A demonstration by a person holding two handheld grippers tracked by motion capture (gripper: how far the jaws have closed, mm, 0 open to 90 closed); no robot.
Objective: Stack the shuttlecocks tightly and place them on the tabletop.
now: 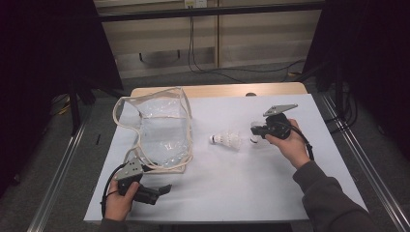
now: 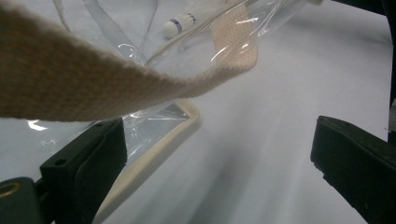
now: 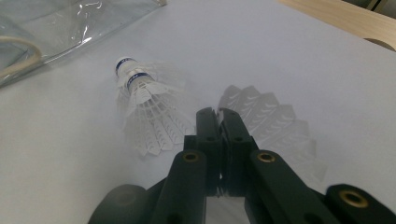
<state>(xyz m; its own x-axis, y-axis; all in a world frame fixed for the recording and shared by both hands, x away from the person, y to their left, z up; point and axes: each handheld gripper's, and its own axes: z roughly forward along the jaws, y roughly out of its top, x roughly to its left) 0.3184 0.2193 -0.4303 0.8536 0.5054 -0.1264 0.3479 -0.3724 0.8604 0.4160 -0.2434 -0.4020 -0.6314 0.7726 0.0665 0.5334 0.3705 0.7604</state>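
My right jaws (image 3: 217, 114) are together, empty; the shuttlecock (image 3: 142, 105) lies just left, cork pointing away. Left jaws (image 2: 219, 154) stand apart by the bag (image 2: 154, 126).

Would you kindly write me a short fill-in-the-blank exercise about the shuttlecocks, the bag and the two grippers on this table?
1. The right gripper has its jaws ____ beside the white shuttlecocks.
2. The left gripper has its jaws ____, with nothing pressed between them.
3. The bag near the left gripper is made of ____ plastic with a beige webbing strap.
4. The shuttlecocks lie ____ the bag, on the white table cover.

Missing words: shut; open; clear; outside
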